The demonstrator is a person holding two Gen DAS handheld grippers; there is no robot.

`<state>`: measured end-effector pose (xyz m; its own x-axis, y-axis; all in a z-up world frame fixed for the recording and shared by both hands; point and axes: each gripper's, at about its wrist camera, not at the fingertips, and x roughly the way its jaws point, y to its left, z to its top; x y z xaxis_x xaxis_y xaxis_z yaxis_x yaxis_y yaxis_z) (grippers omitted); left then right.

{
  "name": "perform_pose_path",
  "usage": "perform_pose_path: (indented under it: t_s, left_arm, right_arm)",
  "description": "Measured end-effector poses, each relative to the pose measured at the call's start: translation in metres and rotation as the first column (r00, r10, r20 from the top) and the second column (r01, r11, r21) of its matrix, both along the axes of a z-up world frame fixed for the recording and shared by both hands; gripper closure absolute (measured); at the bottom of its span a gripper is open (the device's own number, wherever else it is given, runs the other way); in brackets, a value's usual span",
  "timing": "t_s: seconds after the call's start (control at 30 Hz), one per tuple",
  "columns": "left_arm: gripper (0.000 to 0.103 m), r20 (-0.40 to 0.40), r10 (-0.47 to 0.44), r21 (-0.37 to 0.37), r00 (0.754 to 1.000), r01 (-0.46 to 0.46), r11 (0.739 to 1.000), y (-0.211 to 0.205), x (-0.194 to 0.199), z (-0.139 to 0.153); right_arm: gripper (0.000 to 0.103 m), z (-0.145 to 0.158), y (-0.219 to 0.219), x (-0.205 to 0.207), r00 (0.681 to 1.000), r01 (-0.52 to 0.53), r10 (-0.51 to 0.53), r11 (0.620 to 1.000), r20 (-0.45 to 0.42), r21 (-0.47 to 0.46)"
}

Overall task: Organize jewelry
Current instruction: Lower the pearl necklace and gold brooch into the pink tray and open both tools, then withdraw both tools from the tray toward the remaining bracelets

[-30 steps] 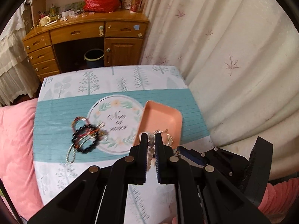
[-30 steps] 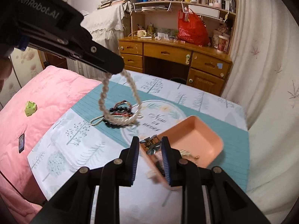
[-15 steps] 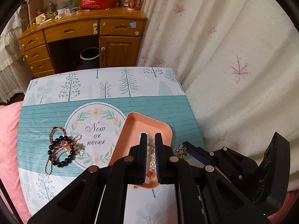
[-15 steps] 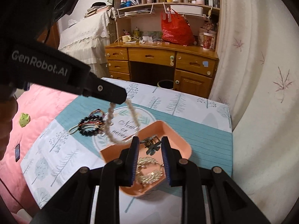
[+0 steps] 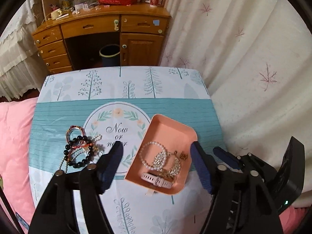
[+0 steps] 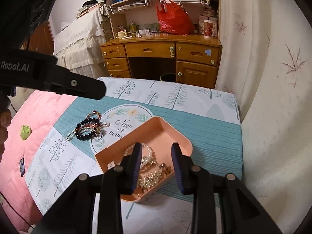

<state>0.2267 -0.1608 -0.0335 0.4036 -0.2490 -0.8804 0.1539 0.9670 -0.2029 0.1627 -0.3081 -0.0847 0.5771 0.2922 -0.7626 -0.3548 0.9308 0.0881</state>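
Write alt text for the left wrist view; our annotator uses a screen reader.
The left gripper, jaws opening and empty, hangs over a pink tray holding a pearl bracelet, gold pieces and a pale watch. More beaded bracelets lie left of it on the printed tablecloth.

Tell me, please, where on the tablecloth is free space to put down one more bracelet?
Free: the tree-print strip toward the desk, and the teal band between the pink tray and the curtain. Crowded: the bracelet pile left of the tray.

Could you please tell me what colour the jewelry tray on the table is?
The tray is peach-pink, clearest in the left wrist view.
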Motion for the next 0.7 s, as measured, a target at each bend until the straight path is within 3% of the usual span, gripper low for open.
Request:
perform_pose_path:
  t_s: [0.1,0.27,0.37,0.6,0.7]
  left_arm:
    - [0.020,-0.011,-0.006,0.003,1.000,0.007,1.000,0.010,-0.006,0.000]
    - [0.018,-0.023,0.007,0.071,1.000,-0.006,0.997,0.030,-0.018,0.000]
    - [0.018,-0.033,0.030,0.100,0.999,-0.026,0.995,0.051,-0.025,-0.005]
    - [0.017,-0.099,0.141,0.088,0.985,-0.133,0.987,0.112,-0.038,-0.035]
    - [0.017,-0.103,0.137,0.084,0.985,-0.128,0.988,0.137,-0.045,-0.047]
  right_arm:
    - [0.072,0.001,0.002,0.001,0.999,0.004,-0.003,1.000,-0.048,0.030]
    - [0.069,0.007,0.007,0.011,0.984,0.062,-0.037,0.988,-0.173,0.143]
    - [0.056,0.012,0.019,0.015,0.983,0.076,-0.050,0.987,-0.177,0.143]
    - [0.054,0.011,0.057,0.016,0.976,0.049,-0.017,0.988,-0.216,0.145]
    - [0.053,0.006,0.073,0.018,0.971,0.038,-0.003,0.989,-0.240,0.140]
